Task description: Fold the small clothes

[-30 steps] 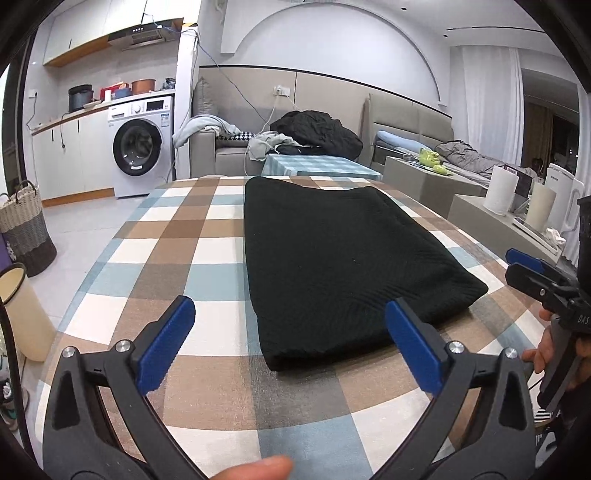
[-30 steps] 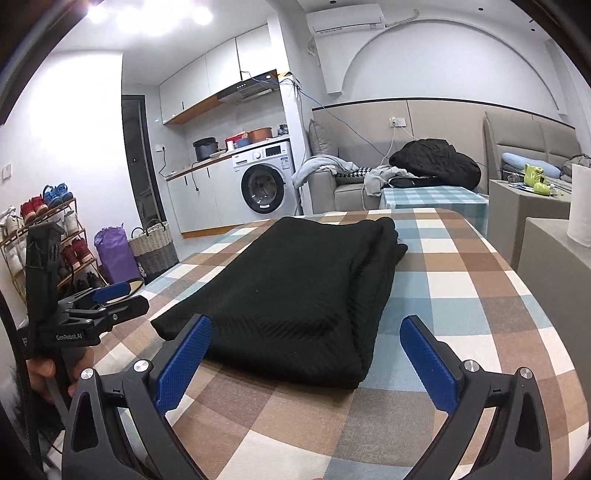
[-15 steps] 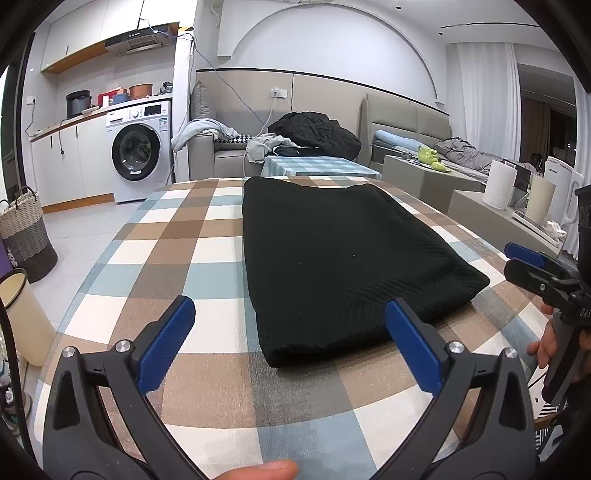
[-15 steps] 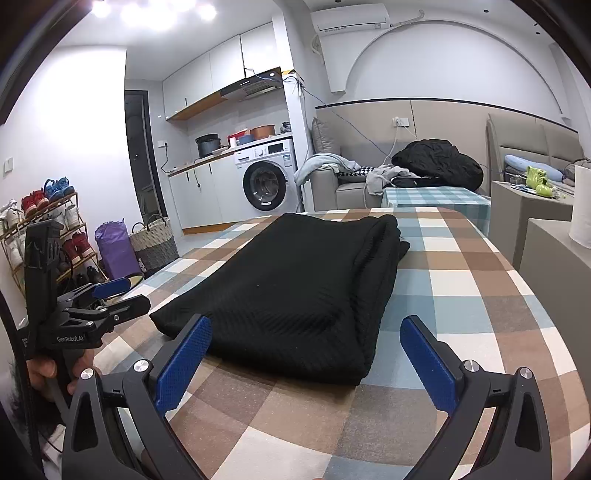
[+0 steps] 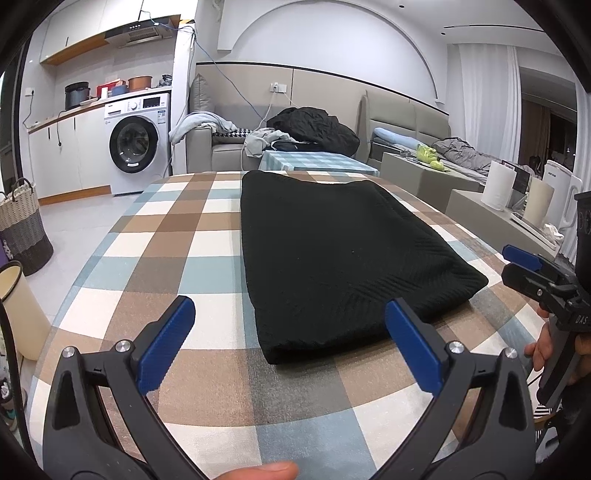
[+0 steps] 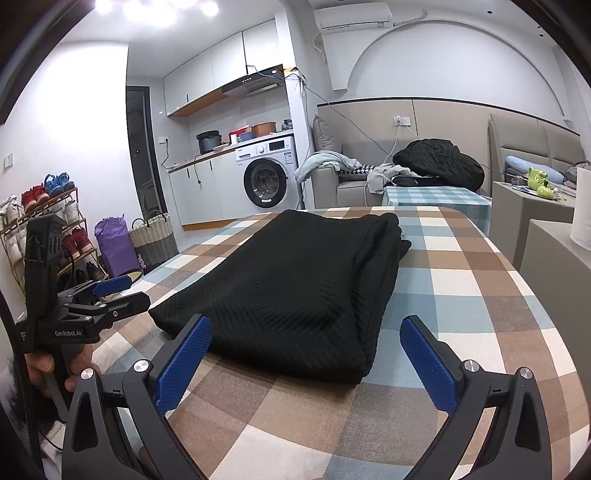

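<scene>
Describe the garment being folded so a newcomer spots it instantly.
Find the table with the checked brown, blue and white cloth. Lying flat along its middle is the black knit garment, already folded into a long rectangle. It is the only item on that table.

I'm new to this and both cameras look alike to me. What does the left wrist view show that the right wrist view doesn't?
Only the left wrist view shows the white rolls on a side counter and a cream bin by the table. Only the right wrist view shows the shoe rack, purple bag and air conditioner. Both show the folded black cloth on the checked table, the washer, and both open grippers: left gripper, right gripper.
</scene>
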Demonstrator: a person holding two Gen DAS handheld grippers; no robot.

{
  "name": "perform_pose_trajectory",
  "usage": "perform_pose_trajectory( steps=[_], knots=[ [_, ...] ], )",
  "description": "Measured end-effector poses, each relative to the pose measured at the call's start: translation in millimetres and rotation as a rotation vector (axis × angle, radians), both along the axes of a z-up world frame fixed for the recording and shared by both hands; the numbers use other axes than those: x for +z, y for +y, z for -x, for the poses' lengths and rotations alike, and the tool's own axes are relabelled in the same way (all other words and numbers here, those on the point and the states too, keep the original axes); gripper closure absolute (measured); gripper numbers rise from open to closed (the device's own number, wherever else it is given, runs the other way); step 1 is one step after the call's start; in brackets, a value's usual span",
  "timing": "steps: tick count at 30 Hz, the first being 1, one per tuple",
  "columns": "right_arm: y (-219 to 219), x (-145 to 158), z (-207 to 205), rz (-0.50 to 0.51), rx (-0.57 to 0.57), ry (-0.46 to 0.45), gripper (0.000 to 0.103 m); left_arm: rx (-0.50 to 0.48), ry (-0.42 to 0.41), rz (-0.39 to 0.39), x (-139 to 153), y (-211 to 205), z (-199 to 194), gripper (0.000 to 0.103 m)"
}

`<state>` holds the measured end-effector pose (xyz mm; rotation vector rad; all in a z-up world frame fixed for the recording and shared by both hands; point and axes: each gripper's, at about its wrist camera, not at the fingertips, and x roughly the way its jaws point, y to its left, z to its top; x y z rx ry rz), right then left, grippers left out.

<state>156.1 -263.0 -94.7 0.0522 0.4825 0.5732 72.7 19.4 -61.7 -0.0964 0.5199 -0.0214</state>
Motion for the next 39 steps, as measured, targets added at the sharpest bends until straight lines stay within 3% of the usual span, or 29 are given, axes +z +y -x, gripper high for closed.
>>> perform_pose_trajectory(
  steps=[39],
  knots=[
    [0.2, -1.4, 1.0, 0.012, 0.006, 0.005, 0.0, -0.001, 0.0, 0.003, -1.8, 3.7, -0.6, 0.001]
  ],
)
